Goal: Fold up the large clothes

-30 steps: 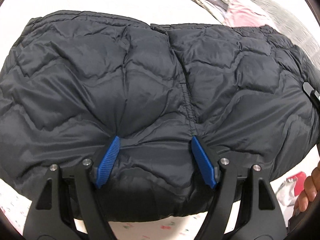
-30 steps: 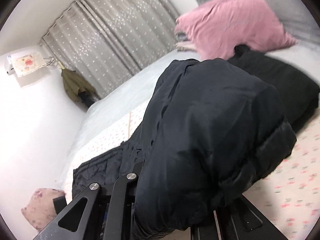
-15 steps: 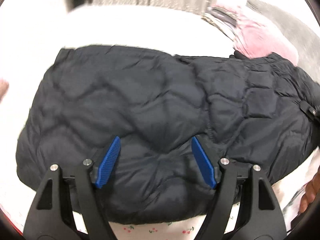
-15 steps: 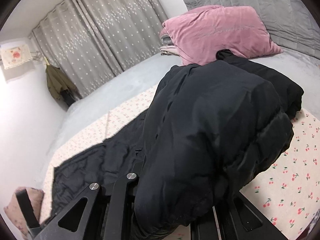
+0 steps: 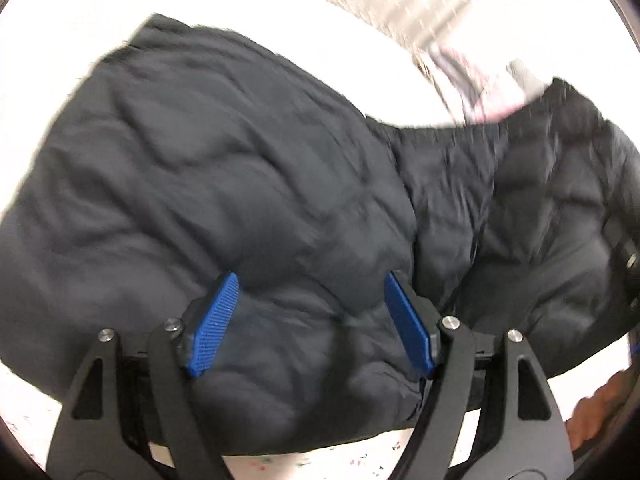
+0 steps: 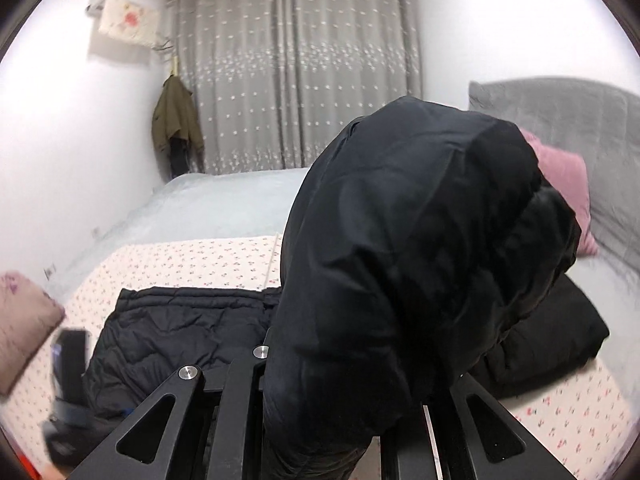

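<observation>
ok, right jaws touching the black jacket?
Touching. Right wrist view: the black jacket bunches out of the closed right gripper and drapes over it.

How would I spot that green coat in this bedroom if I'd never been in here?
Start at the grey dotted curtain across the far wall and follow it to its left edge. There the olive-green jacket hangs beside the white wall, above the bed's far corner. It is the only hanging garment; the black puffer jacket lies on the bed.
</observation>
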Demonstrator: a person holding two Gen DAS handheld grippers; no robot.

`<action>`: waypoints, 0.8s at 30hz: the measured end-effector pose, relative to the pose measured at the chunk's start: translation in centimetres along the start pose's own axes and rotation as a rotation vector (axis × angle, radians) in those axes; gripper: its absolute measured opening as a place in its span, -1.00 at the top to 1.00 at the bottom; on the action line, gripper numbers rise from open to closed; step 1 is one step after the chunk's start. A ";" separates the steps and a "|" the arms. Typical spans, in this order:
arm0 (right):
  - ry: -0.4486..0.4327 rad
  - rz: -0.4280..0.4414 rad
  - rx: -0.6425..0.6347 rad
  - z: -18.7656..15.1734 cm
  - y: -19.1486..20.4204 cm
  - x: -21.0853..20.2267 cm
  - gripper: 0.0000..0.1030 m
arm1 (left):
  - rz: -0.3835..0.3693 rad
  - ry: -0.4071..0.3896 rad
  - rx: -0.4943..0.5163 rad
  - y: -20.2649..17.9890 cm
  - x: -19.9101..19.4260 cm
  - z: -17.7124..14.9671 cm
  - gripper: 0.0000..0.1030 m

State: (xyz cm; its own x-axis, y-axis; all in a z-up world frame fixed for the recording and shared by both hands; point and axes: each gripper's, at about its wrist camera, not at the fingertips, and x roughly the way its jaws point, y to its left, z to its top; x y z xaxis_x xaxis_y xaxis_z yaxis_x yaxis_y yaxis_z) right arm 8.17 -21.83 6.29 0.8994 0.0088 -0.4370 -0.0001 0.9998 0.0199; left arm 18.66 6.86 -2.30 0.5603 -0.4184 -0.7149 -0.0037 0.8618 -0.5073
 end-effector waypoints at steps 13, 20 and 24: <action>0.044 0.201 -0.654 -6.3 19.9 4.0 0.68 | -0.042 -0.211 -0.341 12.9 -10.7 -0.3 -0.46; 0.132 0.237 -0.750 -10.3 23.2 6.7 0.45 | -0.005 -0.214 -0.385 15.1 -10.7 -0.7 -0.46; 0.155 0.272 -0.762 -10.8 22.6 7.3 0.20 | -0.007 -0.216 -0.419 16.0 -10.7 -0.2 -0.47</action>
State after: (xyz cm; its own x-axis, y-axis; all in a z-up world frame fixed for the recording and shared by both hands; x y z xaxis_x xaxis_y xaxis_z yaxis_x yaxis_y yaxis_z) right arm 10.02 1.04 -6.12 0.7545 0.1989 -0.6254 -0.5562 0.6997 -0.4484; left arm 12.45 25.10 -2.88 0.7210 -0.3160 -0.6167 -0.3085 0.6505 -0.6940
